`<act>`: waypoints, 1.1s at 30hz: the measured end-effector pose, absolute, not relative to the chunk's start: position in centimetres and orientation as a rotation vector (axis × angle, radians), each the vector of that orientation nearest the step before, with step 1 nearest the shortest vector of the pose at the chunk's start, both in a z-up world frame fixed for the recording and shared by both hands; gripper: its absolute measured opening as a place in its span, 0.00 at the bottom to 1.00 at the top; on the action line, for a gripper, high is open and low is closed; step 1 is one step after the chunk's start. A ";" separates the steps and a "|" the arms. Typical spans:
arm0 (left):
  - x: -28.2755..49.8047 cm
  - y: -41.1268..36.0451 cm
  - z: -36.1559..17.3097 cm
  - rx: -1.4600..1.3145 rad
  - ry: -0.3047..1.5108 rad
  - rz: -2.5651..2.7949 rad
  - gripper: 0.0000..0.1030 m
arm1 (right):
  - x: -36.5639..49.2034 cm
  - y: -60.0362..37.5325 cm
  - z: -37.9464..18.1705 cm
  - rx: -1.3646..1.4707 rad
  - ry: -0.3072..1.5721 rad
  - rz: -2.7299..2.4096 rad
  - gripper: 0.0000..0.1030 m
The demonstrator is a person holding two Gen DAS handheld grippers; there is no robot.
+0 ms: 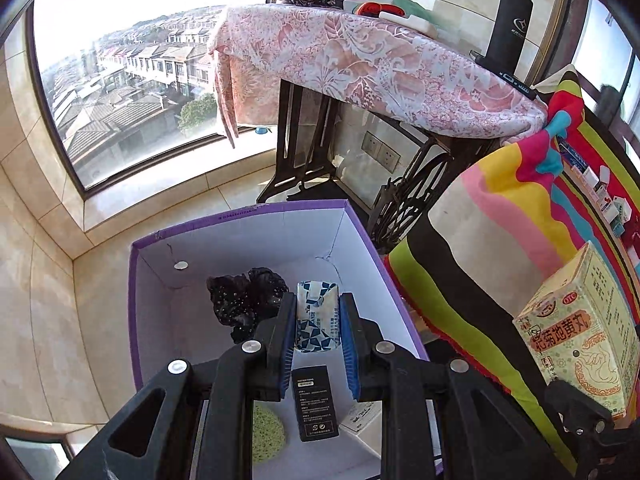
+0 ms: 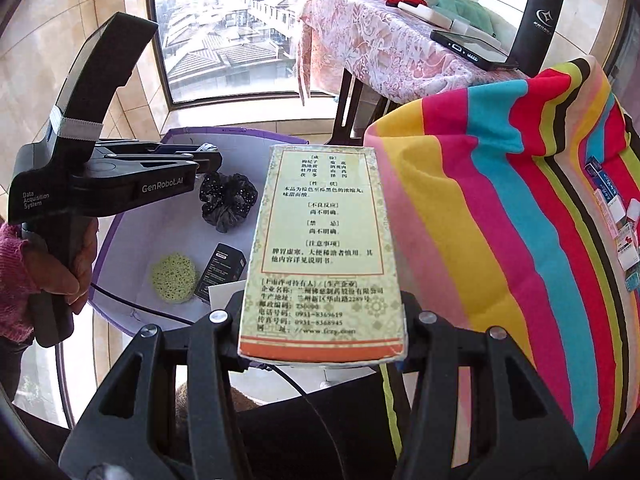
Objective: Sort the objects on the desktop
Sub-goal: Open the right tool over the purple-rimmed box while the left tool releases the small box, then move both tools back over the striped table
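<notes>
The left claw (image 1: 318, 320) held a tissue pack (image 1: 317, 316) over the purple box (image 1: 240, 216). The right claw (image 2: 320, 336) clamped a medicine carton (image 2: 320, 256) beside it; released early, the carton might have missed the box and fallen.

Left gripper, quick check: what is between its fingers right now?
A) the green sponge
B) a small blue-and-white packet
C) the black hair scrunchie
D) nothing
B: the left gripper is closed on the small blue-and-white packet above the purple box, while the black scrunchie and green sponge lie loose on the box floor.
</notes>
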State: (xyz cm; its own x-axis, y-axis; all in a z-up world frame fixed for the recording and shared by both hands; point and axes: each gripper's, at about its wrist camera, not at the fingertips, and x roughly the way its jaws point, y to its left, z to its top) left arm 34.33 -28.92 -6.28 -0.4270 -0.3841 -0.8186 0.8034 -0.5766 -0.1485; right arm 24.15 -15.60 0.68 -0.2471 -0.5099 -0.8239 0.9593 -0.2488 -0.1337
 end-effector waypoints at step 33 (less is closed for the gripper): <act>31.8 -26.2 -4.5 1.012 0.478 -1.956 0.77 | 19.1 -11.0 3.5 0.811 0.565 -1.897 0.72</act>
